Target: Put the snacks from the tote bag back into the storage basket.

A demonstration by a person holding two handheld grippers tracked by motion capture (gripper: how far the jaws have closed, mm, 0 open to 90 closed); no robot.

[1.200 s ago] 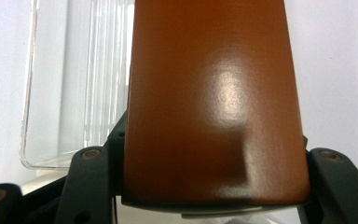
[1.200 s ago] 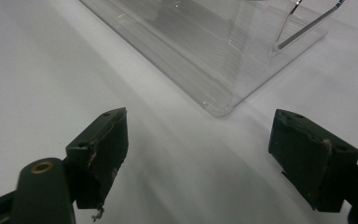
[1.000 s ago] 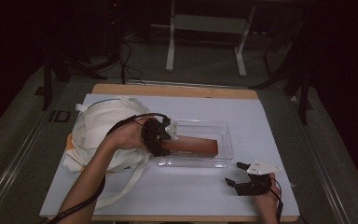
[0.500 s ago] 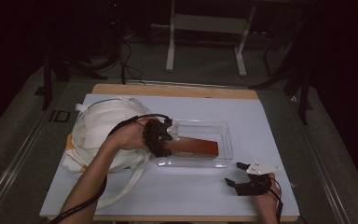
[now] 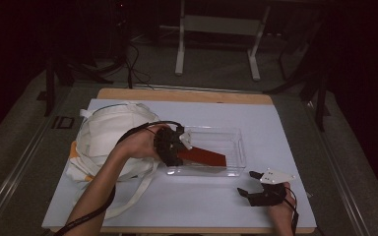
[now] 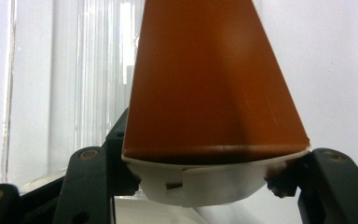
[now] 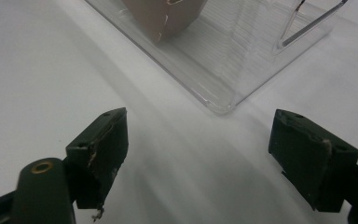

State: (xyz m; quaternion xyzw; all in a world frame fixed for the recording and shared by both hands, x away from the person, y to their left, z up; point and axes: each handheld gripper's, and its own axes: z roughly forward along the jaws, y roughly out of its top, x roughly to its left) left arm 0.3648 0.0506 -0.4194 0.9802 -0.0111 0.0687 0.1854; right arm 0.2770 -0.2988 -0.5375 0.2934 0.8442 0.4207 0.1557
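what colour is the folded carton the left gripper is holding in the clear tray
Reddish-brown outside, white inside at the open end; the carton shows best in the left gripper view.

Brown packet's [image 6: 205, 79] far end cropped

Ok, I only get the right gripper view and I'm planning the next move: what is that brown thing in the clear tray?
Observer: A brown paper cup, tipped on its side within the tray.
Operator: Is it loose?
Observer: No, the left claw pinches its white rim.
Operator: Anything on the tray's other side?
Observer: A white cloth bag lies there, beside the left hand.
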